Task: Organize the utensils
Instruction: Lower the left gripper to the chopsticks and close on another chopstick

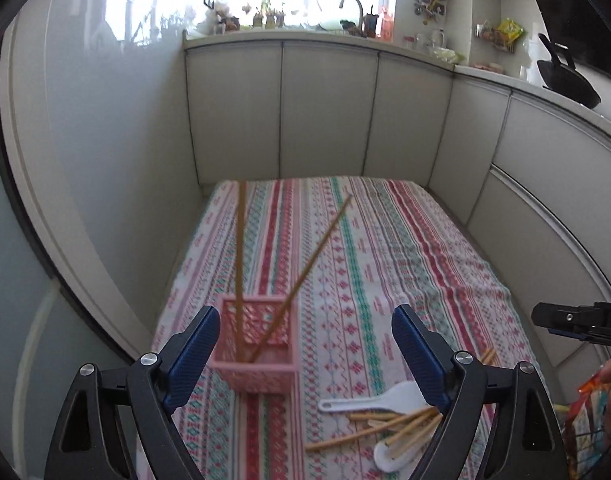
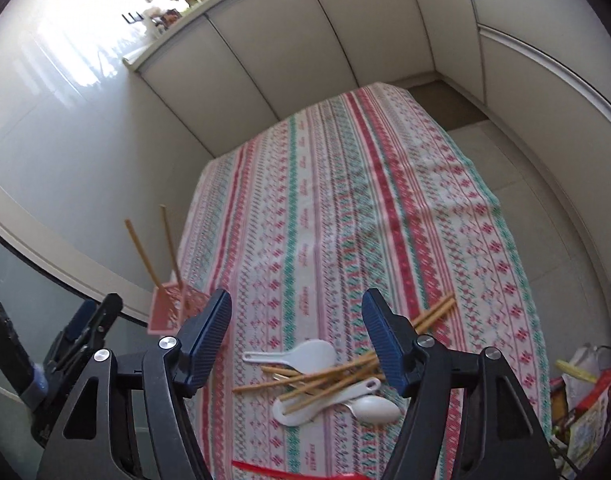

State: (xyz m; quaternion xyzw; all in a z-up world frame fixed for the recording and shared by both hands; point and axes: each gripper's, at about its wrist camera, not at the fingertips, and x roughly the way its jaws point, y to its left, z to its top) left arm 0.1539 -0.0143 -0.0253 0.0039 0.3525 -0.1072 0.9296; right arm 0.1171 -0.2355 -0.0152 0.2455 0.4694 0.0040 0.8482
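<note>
A: We are in a narrow kitchen with pale cabinet fronts all round, and the worktop in front of us wears a striped, patterned cloth. How far do we judge we are?

B: Early, we think. The pink basket near the cloth's left edge holds just two chopsticks, both standing tilted and leaning apart. That much is done. The loose pile of chopsticks is not yet sorted, and it lies tangled with the white spoons on the near right part of the cloth. We count at least three spoons, though the sticks cover parts of them.

A: And where do we stand relative to all that?

B: Our left tongs are spread wide and hold nothing; the basket sits just inside the left finger, low between the two, apart from the pads as far as we can tell. Our right tongs are also spread and empty, hovering above the pile, which lies between and just beyond the fingertips, nearer the right one.

A: Anything smaller?

B: A red strip shows at the bottom edge of the right view; we cannot tell what it is.
</note>
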